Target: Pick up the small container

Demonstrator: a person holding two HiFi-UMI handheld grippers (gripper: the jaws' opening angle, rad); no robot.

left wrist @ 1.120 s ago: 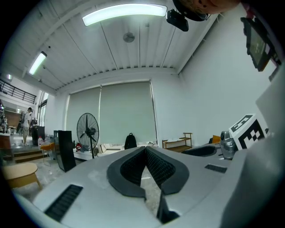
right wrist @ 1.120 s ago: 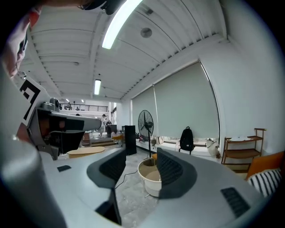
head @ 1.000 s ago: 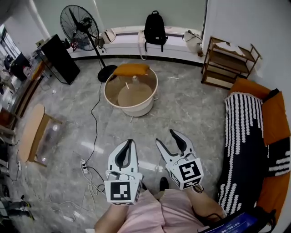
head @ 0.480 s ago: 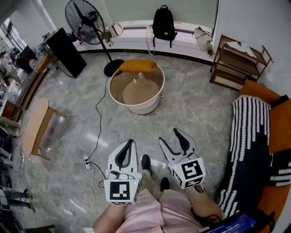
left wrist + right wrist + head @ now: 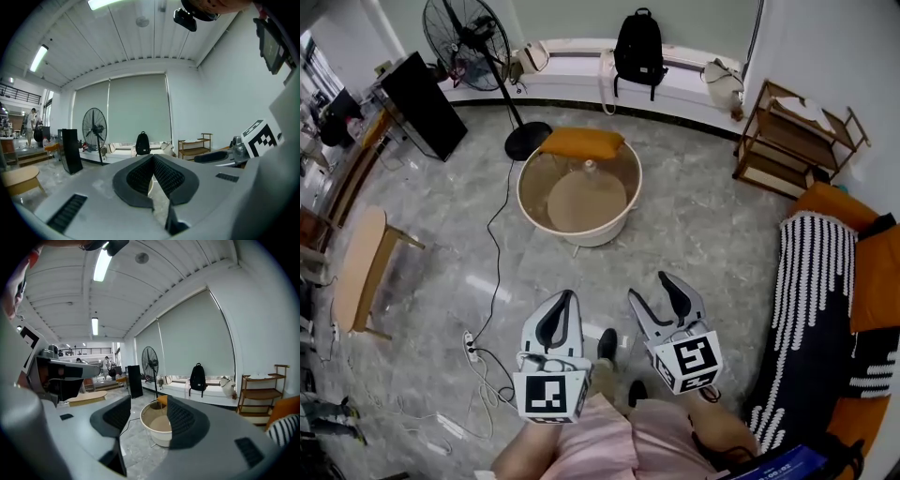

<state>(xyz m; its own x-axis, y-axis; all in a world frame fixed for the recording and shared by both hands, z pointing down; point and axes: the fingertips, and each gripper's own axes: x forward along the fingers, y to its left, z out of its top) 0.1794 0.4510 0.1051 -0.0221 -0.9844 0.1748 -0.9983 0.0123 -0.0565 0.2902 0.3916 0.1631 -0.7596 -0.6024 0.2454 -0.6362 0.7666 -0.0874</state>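
A small white container (image 5: 590, 166) stands inside a round cream tub (image 5: 530, 208) on the floor, well ahead of both grippers. An orange cushion (image 5: 581, 142) lies on the tub's far rim. My left gripper (image 5: 567, 294) is held low in front of the person, its jaws closed together with nothing between them (image 5: 153, 157). My right gripper (image 5: 649, 287) is beside it with its jaws apart and empty. In the right gripper view the tub (image 5: 161, 434) shows between those spread jaws (image 5: 147, 402).
A standing fan (image 5: 471, 37) and a black speaker (image 5: 416, 94) are at the far left. A backpack (image 5: 638, 49) leans on the window ledge. A wooden shelf (image 5: 801, 139) and a striped sofa (image 5: 811, 300) are on the right, a low wooden table (image 5: 357, 272) on the left. Cables and a power strip (image 5: 472, 343) lie on the floor.
The view has shifted as the person steps forward, a shoe now showing below the grippers. Both grippers hold the same pose, left shut and right open.
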